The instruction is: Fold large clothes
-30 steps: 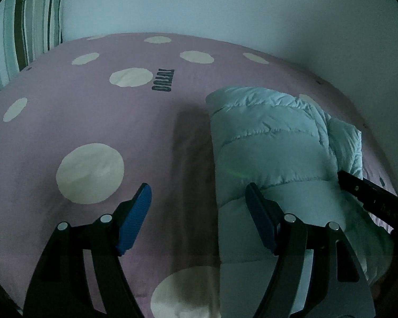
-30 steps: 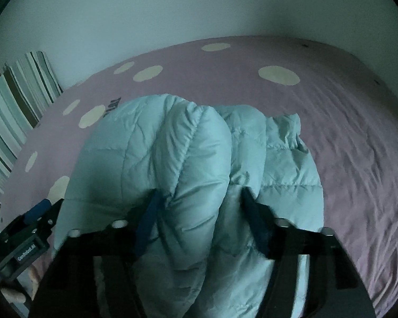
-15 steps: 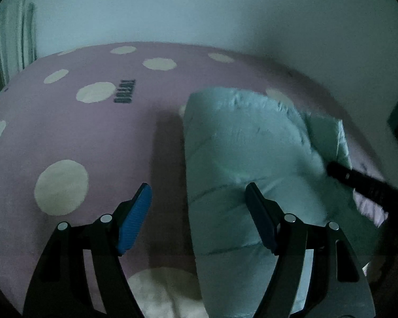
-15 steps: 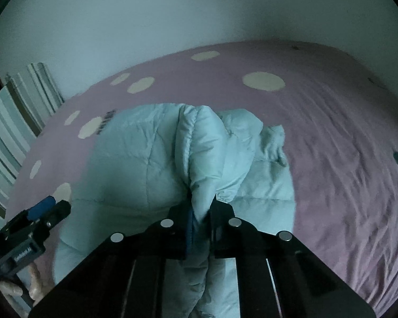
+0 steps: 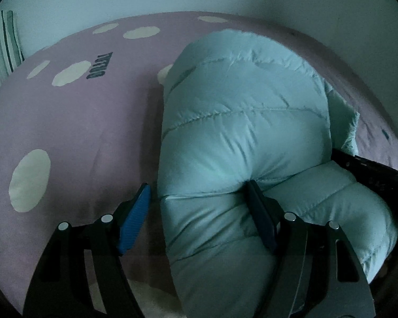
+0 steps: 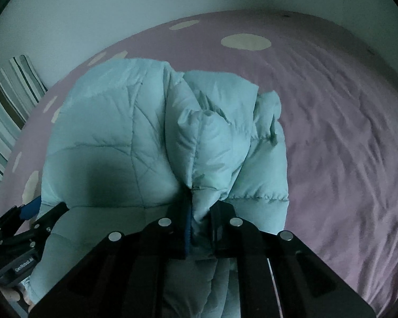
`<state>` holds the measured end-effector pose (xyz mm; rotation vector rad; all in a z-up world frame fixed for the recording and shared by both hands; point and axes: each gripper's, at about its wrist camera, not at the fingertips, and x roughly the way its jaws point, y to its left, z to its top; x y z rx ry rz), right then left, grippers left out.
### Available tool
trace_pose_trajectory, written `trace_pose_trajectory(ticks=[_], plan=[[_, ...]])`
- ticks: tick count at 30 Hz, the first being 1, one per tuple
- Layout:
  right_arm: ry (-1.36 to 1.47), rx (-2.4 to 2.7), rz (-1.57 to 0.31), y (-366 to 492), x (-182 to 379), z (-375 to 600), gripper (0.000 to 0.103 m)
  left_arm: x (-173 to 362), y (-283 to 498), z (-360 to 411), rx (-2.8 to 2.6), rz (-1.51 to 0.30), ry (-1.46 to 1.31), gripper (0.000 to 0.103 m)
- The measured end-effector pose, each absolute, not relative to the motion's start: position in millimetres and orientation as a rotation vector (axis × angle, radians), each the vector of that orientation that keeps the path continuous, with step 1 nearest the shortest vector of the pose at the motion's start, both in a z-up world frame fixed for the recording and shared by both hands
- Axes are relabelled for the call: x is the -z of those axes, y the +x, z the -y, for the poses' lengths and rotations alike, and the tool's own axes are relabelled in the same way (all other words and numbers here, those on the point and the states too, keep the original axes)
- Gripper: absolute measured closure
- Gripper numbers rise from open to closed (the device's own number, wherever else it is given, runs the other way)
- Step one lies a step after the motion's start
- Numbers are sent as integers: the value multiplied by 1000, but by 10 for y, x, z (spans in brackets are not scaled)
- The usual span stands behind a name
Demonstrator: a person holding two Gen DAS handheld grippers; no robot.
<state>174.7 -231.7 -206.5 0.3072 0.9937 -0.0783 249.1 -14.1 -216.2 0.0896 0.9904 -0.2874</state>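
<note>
Dim light, both wrist views. Jacket (image 5: 238, 137), pale puffer, lies bundled on the bed (image 5: 74, 137), spreading from centre toward 4 o'clock in the left view; in the right view it runs from centre down to 6 o'clock.

Right gripper (image 6: 199, 228): jaws have just been closing and now stand narrow, pinching a ridge of jacket fabric between the pads. Only a thin fold is caught; the bulk sits ahead, toward 12 o'clock.

Left gripper (image 5: 199, 220): jaws wide, no grip. Its right finger (image 5: 260, 220) presses into the jacket's near edge and dents it; its left finger (image 5: 134, 225) stands over bare sheet at 7 o'clock. The jacket's left edge sits between them, unclamped.

Risks, as judged:
- Slick shell plus a thin pinch: the fold could slide out of the right gripper when pulled or lifted, dropping the layer.
- Down fill springs back, so the bundle may reopen unless pressed flat.
- If the left gripper closes where it stands, it may catch the sheet along with the jacket and drag the bedding.
- One-sided hold: lifting with the right alone would likely twist the bundle and skew the fold.
- Poor light hides the seams, so alignment is hard to check.
</note>
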Motion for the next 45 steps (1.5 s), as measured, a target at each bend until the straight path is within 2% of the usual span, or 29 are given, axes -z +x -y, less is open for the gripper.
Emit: trace_pose_trajectory(ticks=[4,7,9,13,22,36,45], plan=[[321,79,-988,1757,2123,2331,93,2197,2498,154,289,-986,91,30],[325,77,-976,1749,2062,2322,92,2108,2442,141,305,-957,101,35],[331,66,-967,1692,1999,2336,89,2016,2385,113,303,-938,108,35],[291,79,-930,1545,1750,2309,74,1822,2248,-16,272,-895,93,35],[213,57,-811,992,1178,2012,74,1561,1950,-302,252,-859,6,35],[193,44,-968,948,1794,1934,77,1986,1983,-197,284,-964,-7,32],[215,33,-974,1055,2086,2022,79,2273,2111,-73,277,-984,35,30]])
